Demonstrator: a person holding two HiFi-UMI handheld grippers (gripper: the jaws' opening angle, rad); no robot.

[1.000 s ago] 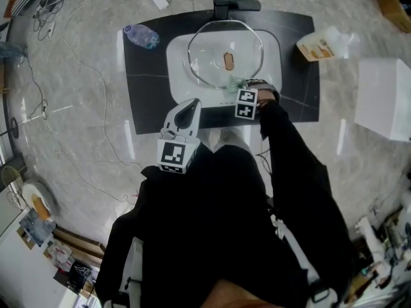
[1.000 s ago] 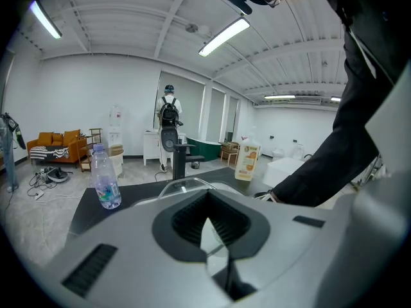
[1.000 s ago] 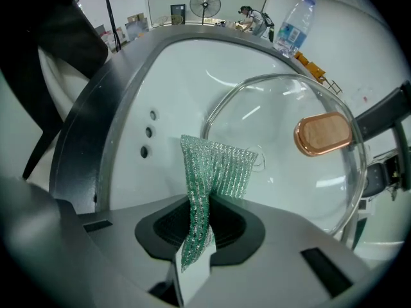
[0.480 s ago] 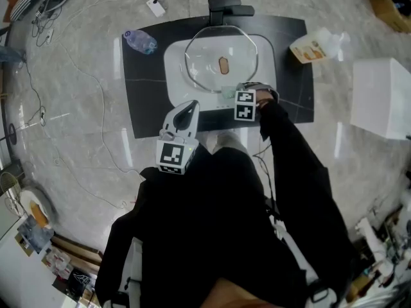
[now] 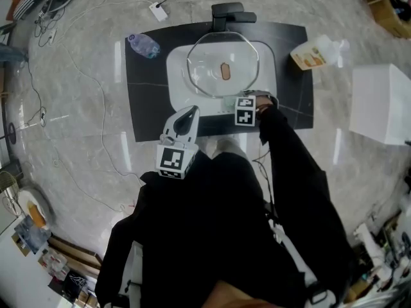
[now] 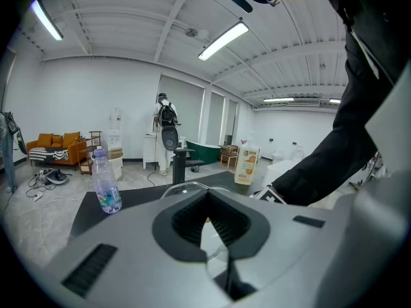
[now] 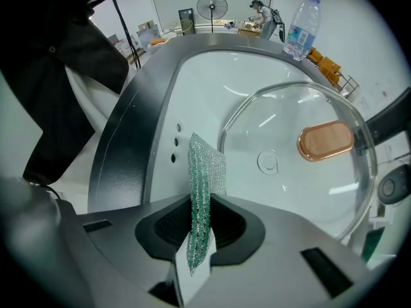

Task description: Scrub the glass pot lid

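The glass pot lid (image 5: 205,63) lies in the white sink (image 5: 176,76), its copper-coloured handle (image 5: 225,71) facing up. My right gripper (image 5: 234,101) hovers over the sink's front rim, shut on a green scrub pad (image 7: 200,197) that stands on edge between the jaws. In the right gripper view the glass pot lid (image 7: 302,172) is just beyond the pad and I cannot tell whether they touch. My left gripper (image 5: 189,111) is at the counter's front edge, left of the right one. Its jaws look shut with nothing in them, and it points at the sink.
A black counter (image 5: 144,101) surrounds the sink, with a black faucet (image 5: 231,11) at the back. A water bottle (image 5: 144,43) lies at the back left, a soap bottle (image 5: 314,49) at the right. A white box (image 5: 382,104) stands further right. Cables run across the floor.
The head camera has shifted slightly. Both grippers hold about the same places relative to the sink; the pad has stayed in the right gripper.
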